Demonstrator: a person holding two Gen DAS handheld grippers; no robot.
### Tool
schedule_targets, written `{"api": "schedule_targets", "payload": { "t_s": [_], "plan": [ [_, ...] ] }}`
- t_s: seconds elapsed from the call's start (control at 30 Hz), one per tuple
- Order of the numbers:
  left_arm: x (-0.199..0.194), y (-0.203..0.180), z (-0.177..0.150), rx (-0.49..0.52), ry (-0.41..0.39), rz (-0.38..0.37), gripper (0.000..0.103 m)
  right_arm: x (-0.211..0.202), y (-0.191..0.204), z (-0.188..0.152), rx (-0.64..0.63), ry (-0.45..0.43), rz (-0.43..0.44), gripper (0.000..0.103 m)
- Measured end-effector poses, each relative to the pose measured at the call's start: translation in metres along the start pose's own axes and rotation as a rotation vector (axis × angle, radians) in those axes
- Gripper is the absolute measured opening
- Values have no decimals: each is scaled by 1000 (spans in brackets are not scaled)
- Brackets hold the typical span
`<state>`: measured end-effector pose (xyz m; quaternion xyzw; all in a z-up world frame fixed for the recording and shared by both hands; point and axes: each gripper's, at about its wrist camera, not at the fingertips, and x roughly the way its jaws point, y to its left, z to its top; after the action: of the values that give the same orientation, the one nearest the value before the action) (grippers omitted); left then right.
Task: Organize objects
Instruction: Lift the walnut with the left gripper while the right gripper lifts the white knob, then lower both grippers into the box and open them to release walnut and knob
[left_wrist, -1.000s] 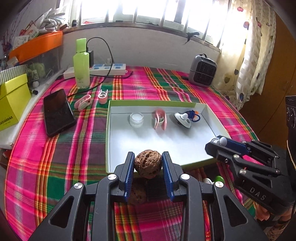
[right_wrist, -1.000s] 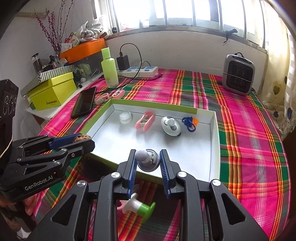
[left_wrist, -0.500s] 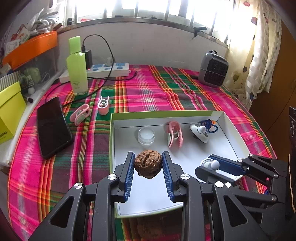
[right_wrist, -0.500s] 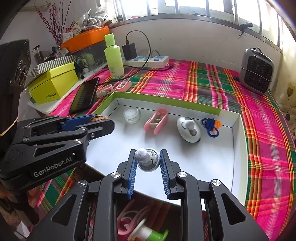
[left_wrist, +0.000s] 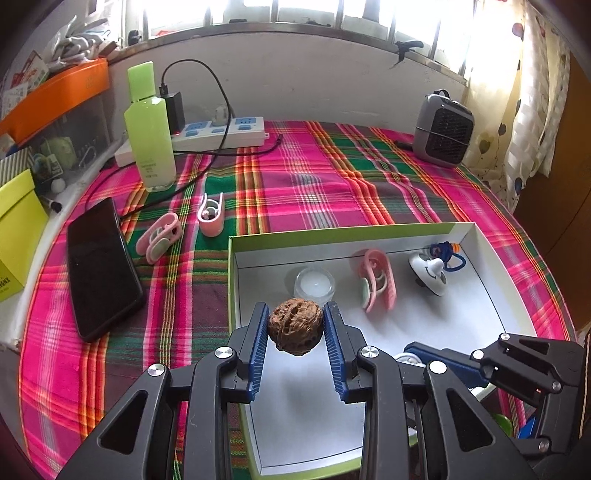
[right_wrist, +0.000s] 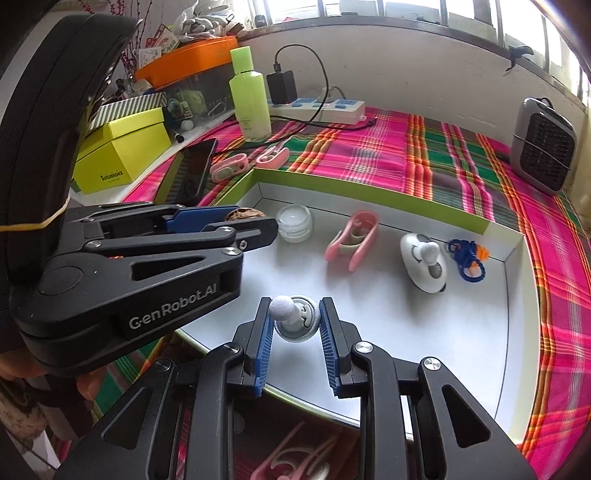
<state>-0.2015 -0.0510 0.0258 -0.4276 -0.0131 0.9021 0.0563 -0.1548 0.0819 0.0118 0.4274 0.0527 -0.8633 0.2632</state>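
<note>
Now that I have carried both loads in over the tray (left_wrist: 369, 233), my left gripper (left_wrist: 295, 326) clamps the walnut (left_wrist: 294, 326) above its near-left floor, my right gripper (right_wrist: 296, 319) clamps the small white toy (right_wrist: 295, 318), so both can be set down.

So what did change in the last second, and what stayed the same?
Both grippers moved forward, from the near rim to above the floor of the white tray with green walls. The left gripper still clamps the brown wrinkled walnut; the right gripper still clamps the small white spinning top. Nothing was released. The glass jar, pink clip and white top in the tray did not move.
</note>
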Motion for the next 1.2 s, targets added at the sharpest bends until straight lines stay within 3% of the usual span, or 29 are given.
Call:
{"api": "schedule_targets", "payload": {
  "t_s": [1.2],
  "plan": [
    [14,-6,3,23,24,-19,28,13,13,6,-21,25,26,26]
  ]
}}
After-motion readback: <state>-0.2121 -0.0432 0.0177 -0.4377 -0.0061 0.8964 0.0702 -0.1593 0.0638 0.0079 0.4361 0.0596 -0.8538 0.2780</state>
